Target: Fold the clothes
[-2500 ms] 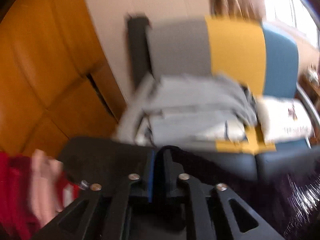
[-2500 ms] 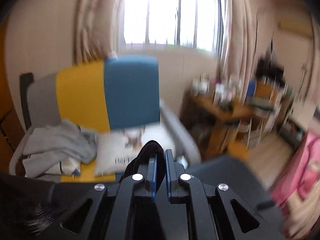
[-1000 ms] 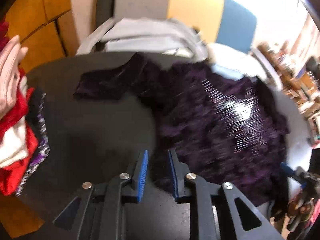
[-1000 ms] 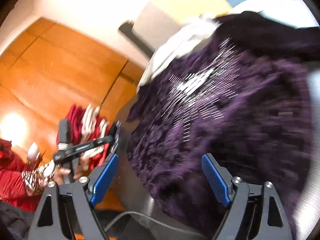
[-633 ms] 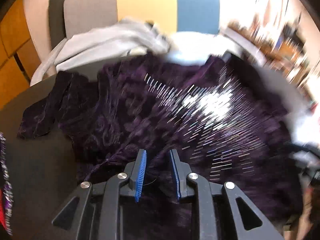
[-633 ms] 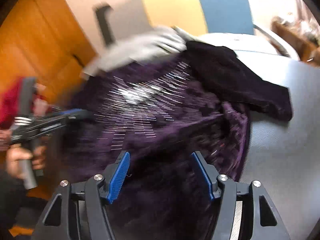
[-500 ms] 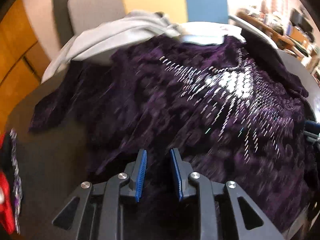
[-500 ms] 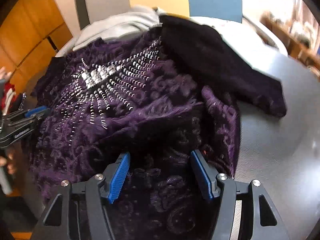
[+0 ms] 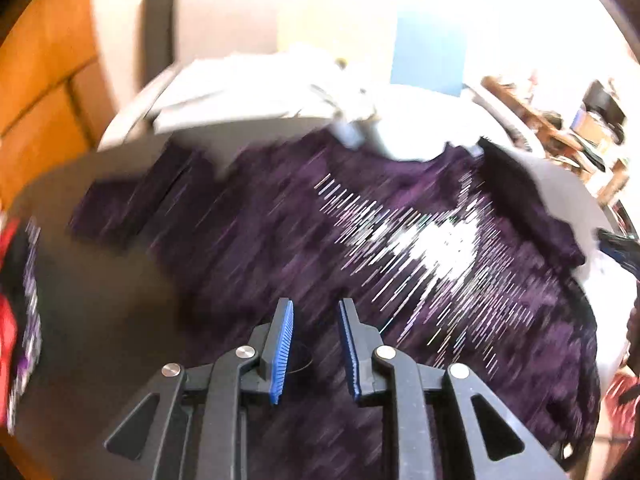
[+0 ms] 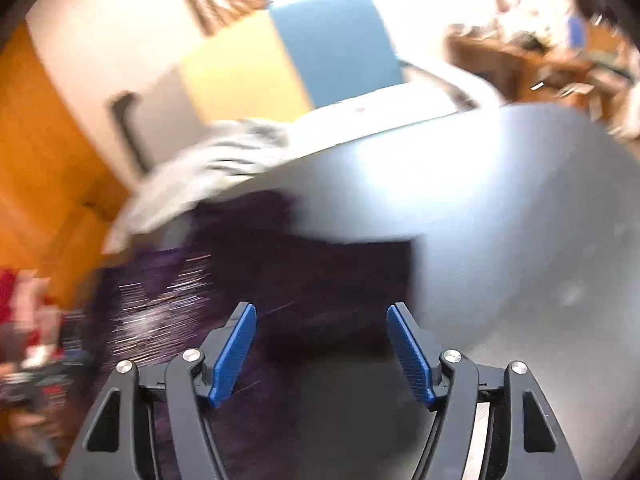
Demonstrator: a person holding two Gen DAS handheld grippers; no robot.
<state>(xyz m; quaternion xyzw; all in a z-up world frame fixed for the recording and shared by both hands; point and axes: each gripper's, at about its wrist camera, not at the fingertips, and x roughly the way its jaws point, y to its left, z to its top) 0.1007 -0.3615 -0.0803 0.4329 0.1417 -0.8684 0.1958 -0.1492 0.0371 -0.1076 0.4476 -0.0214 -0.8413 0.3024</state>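
You had the purple sweater (image 9: pixel 360 240) spread face up across the dark round table (image 9: pixel 100 320), its beaded front showing and 1 sleeve lying out toward the far left edge. I judged this the laying-out step, with no fold made yet.

Your left tool (image 9: pixel 314 344) hung low over the near hem with its jaws closing and only a narrow gap between the blue pads. The cloth lay under them, but I could not see it pinched, so I read that tool as holding nothing. Your right tool (image 10: pixel 322 352) stood wide with its jaws opening, over the dark sleeve (image 10: pixel 320 272) on the right side of the garment, and it gripped nothing.

The next move, as I judged it, called for you to take that sleeve near its cuff and carry it in across the body, with the left tool steadying the hem.

Against 2.5 seconds before, both tools no longer held the garment up in front of the chair (image 10: pixel 320 40); the sweater had come down flat. Over the last half second your right tool had swung from the sweater's middle out to the sleeve.
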